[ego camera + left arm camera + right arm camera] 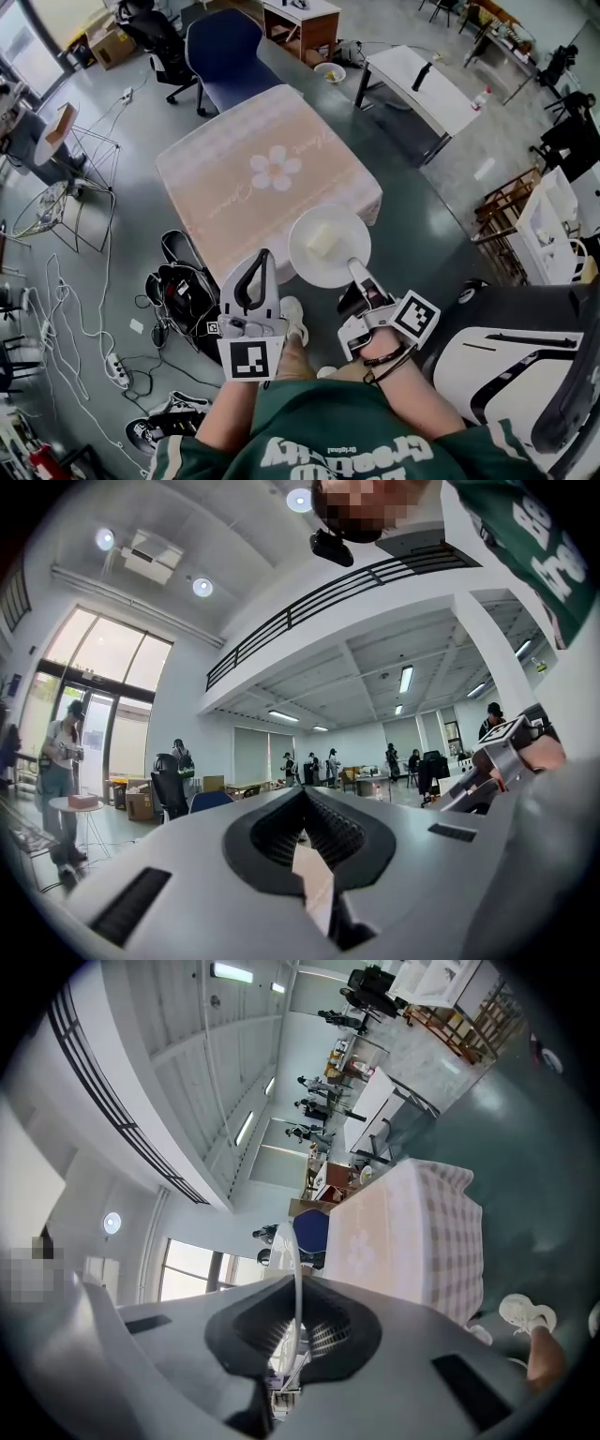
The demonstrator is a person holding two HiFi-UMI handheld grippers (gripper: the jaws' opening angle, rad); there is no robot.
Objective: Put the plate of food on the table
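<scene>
A white plate (pixel 328 246) carries a pale yellow piece of food (pixel 323 242). It hangs in the air over the near edge of the table (pixel 234 150), which has a peach checked cloth with a flower print. My right gripper (pixel 356 270) is shut on the plate's near rim. In the right gripper view the plate (pixel 298 1279) shows edge-on between the jaws of my right gripper (pixel 298 1321), with the table (pixel 403 1232) beyond. My left gripper (pixel 264 255) is to the plate's left, shut and empty. In the left gripper view the left gripper (pixel 305 799) points out into the room.
A blue chair (pixel 225 52) stands at the table's far side. Black bags (pixel 178 281) and cables lie on the floor to the left. A white table (pixel 422 84) is at the back right, and a white machine (pixel 506 366) is close at my right. My shoe (pixel 295 319) shows below.
</scene>
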